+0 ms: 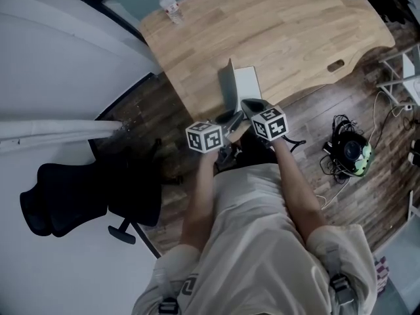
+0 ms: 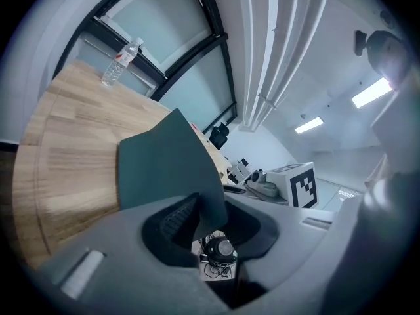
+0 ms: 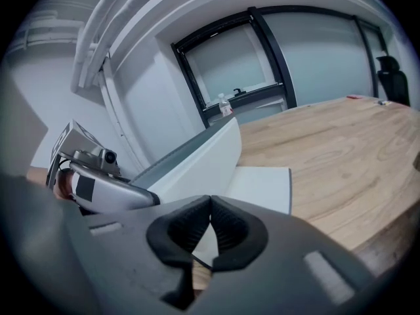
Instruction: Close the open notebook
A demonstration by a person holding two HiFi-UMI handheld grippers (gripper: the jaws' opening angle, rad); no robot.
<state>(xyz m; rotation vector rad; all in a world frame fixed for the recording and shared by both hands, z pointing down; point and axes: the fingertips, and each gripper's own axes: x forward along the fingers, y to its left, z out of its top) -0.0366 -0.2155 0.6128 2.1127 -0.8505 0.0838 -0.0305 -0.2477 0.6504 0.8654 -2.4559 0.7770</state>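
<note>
- Notebook (image 1: 249,83) lies at the near edge of the wooden table (image 1: 295,31), right in front of the person. Its white right-hand page is flat, and its dark cover (image 2: 167,169) is raised steeply on the left side.
- L gripper (image 2: 209,223) is clenched on the cover's free edge. The dark board runs down between the ribbed pads, w/ the outer face towards that camera.
- R gripper (image 3: 210,205) has its jaws pressed together at the tips and nothing visibly pinched. It sits low over the near part of the flat page (can't tell if it touches the paper).
- Handling, judging by looks:
  - The cover reads as thin, fairly stiff board. It's light and holds its plane w/o sagging, so one edge pinch should steer it.
  - The surface looks smooth, so a mid-edge grip is better than a corner, which would let it twist.
  - The pages are soft and could crease if caught under the closing cover.
- The book is light enough to slide on the table when the cover swings, so the flat half prob. wants steadying.
- The R gripper is in the cover's landing path and needs to clear before the last bit.
- A water bottle (image 1: 169,6) stands at the far corner, well apart and no bother.
</note>
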